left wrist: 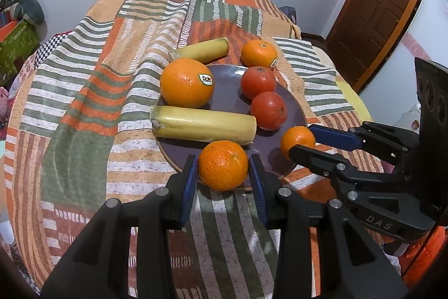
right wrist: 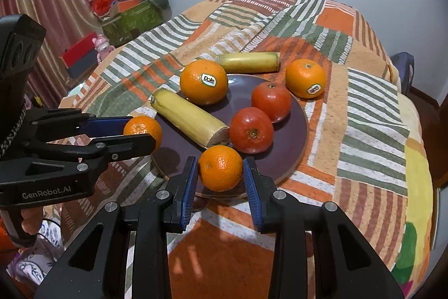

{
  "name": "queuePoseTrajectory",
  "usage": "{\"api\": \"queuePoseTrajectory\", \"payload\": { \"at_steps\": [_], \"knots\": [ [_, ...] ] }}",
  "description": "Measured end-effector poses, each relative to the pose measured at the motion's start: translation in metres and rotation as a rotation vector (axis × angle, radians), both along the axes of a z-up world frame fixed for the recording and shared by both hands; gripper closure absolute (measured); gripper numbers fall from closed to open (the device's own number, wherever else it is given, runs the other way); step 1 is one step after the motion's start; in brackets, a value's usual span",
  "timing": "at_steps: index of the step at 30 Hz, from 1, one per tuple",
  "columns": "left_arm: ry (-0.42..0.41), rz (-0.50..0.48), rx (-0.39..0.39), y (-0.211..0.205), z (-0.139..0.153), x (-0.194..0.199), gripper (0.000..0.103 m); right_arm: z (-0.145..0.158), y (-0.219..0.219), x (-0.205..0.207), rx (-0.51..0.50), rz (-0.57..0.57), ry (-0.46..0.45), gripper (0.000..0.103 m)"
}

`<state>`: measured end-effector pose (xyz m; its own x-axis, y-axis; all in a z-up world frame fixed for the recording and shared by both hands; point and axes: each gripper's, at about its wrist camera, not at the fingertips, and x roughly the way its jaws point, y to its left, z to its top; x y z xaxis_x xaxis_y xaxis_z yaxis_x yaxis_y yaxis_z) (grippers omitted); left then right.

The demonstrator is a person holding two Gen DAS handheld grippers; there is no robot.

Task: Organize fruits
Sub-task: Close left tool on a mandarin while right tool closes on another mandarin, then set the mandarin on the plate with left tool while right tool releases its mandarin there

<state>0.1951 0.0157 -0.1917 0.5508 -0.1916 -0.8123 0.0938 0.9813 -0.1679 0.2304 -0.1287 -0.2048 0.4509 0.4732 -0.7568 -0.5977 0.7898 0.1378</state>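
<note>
A: Fruits crowd the round dark-purple plate (left wrist: 229, 100) on the patchwork-covered surface (left wrist: 84, 102); why both mandarins raised?

B: Left gripper (left wrist: 222, 173) clamps one small orange mandarin (left wrist: 223, 165), right gripper (right wrist: 219, 174) clamps another small orange mandarin (right wrist: 220, 167), probably bound for the plate.

The left wrist view is taken from just behind the left gripper (left wrist: 222, 178), angled steeply down and close over the near rim of the dark plate (left wrist: 229, 100), with a wooden door (left wrist: 378, 7) caught at its right edge. The right wrist view is taken from behind the right gripper (right wrist: 219, 177), likewise tilted down and close, with a curtain (right wrist: 42, 4) seen at its left. The plate, its fruit and the patchwork cloth (right wrist: 350, 102) are shared by both views, and each gripper is caught from the side in the other's frame.
</note>
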Motion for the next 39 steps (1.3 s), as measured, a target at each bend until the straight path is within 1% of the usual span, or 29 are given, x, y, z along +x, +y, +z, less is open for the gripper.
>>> {"api": "queuePoseTrajectory", "payload": {
  "at_steps": [12, 16, 22, 27, 34, 39],
  "knots": [
    [0.050, 0.000, -0.008, 0.003, -0.022, 0.020, 0.066, -0.021, 0.008, 0.017, -0.024, -0.003, 0.050, 0.072],
    [0.072, 0.000, -0.014, 0.003, -0.029, 0.023, 0.066, -0.022, 0.008, 0.020, -0.014, -0.001, 0.055, 0.072],
    [0.075, 0.000, -0.012, 0.002, -0.031, 0.024, 0.066, -0.022, 0.009, 0.019, -0.018, 0.002, 0.057, 0.072],
    [0.068, 0.007, -0.006, 0.004, -0.030, 0.024, 0.064, -0.018, 0.005, 0.019, -0.027, -0.009, 0.051, 0.068],
    [0.040, 0.014, -0.008, 0.007, -0.014, 0.015, 0.064, -0.001, -0.011, 0.013, -0.018, -0.044, 0.007, 0.068],
    [0.014, -0.002, -0.006, 0.000, -0.002, 0.004, 0.064, 0.012, -0.030, 0.009, -0.012, -0.085, -0.025, 0.068]
  ]
}}
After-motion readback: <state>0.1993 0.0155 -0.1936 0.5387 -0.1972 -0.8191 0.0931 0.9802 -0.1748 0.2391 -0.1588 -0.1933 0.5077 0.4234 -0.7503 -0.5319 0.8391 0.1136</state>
